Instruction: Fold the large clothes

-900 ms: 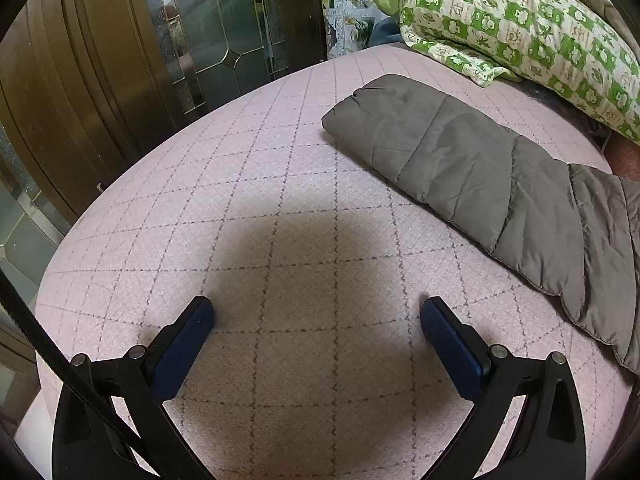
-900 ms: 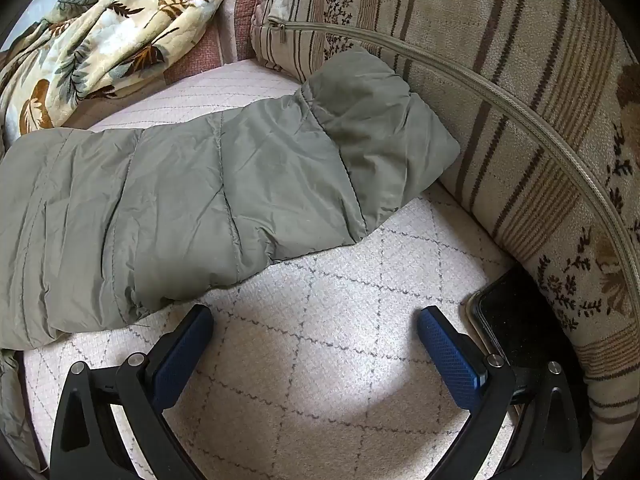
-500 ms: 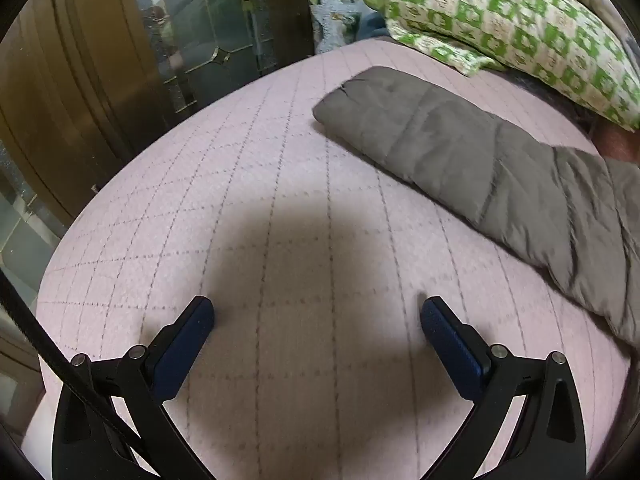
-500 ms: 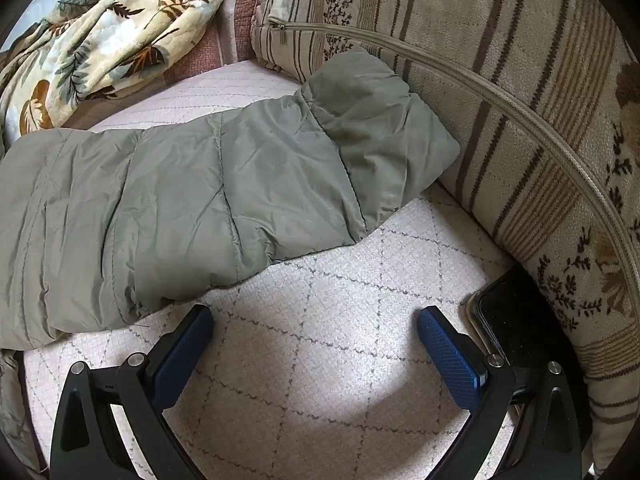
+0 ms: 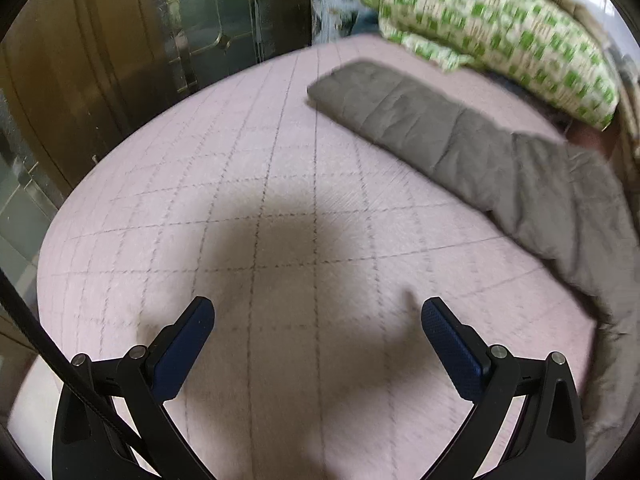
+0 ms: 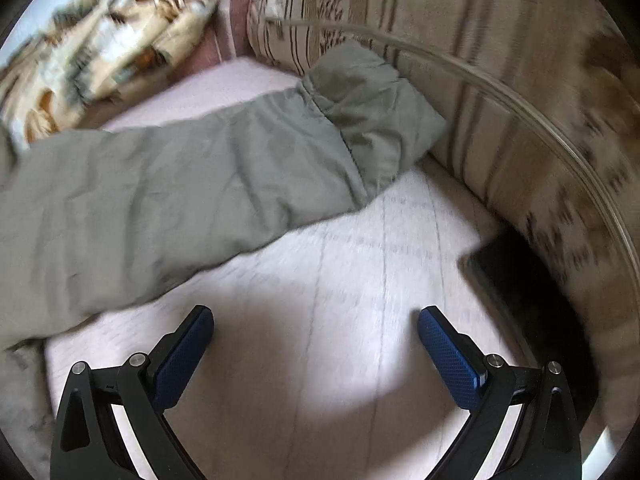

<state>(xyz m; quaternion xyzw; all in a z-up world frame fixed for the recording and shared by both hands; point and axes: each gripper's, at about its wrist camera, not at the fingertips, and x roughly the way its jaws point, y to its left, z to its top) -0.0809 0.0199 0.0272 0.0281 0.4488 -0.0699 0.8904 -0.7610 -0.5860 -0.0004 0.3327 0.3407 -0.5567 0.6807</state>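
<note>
A grey-green quilted puffer jacket lies spread on a pink quilted bed. Its one sleeve (image 5: pixel 420 120) stretches toward the far right in the left wrist view, well ahead of my left gripper (image 5: pixel 318 312), which is open over bare bedspread (image 5: pixel 240 220). The other sleeve (image 6: pixel 200 192) lies across the left and centre of the right wrist view, its cuff (image 6: pixel 376 120) against a striped cushion. My right gripper (image 6: pixel 316 320) is open, just short of that sleeve, with nothing between its fingers.
A green-and-white patterned pillow (image 5: pixel 500 28) lies at the far right of the bed. Wooden and glass cabinet doors (image 5: pixel 140 40) stand past the bed's left edge. A striped cushion (image 6: pixel 500 100) walls the right side, a dark phone (image 6: pixel 516 288) beside it, a leaf-print blanket (image 6: pixel 100 40) behind.
Both views have shifted and blurred: the left gripper has swung so the sleeve sits farther up and right; the right gripper has moved after holding still, the sleeve now slightly lower left.
</note>
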